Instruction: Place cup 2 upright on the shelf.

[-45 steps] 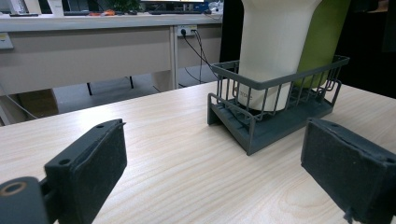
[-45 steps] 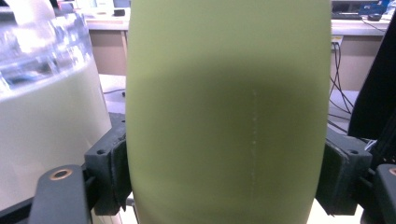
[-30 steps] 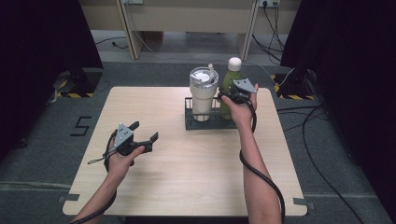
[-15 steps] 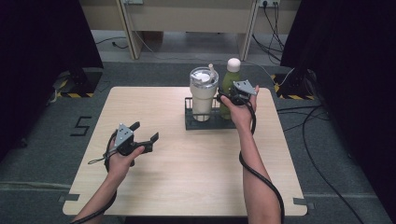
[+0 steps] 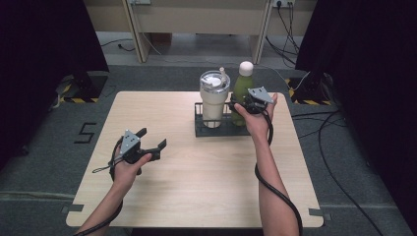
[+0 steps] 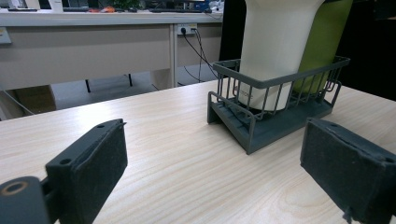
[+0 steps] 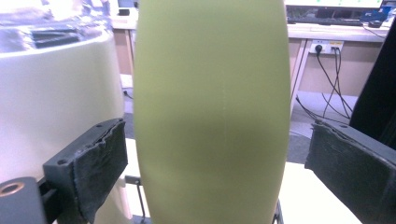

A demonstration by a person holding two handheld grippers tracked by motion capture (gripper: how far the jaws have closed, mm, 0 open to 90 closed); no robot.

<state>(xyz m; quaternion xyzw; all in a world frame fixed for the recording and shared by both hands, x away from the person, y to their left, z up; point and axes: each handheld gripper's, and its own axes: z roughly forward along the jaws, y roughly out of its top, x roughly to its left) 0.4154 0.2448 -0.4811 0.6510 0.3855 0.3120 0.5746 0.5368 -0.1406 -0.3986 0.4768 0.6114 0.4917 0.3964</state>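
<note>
Right jaws off the green bottle, left idle

Now the right gripper (image 5: 244,102) sits at the green bottle (image 5: 242,90) in the black wire rack (image 5: 212,129). Its jaws have just been opening; the right gripper view has the bottle (image 7: 210,112) between the pads with a gap on each side, so released, not clamped. Cream tumbler (image 5: 214,100) stands just beside the bottle on its left, tight room that side. Rack sits near the table (image 5: 206,196) far edge, centre-right. Right of the bottle there is bare top out to the table's right edge. Left gripper (image 5: 152,146) hovers over the left half, jaws spread wide, nothing between; wide bare wood between it and the rack (image 6: 275,116). Near half of the table is free.
</note>
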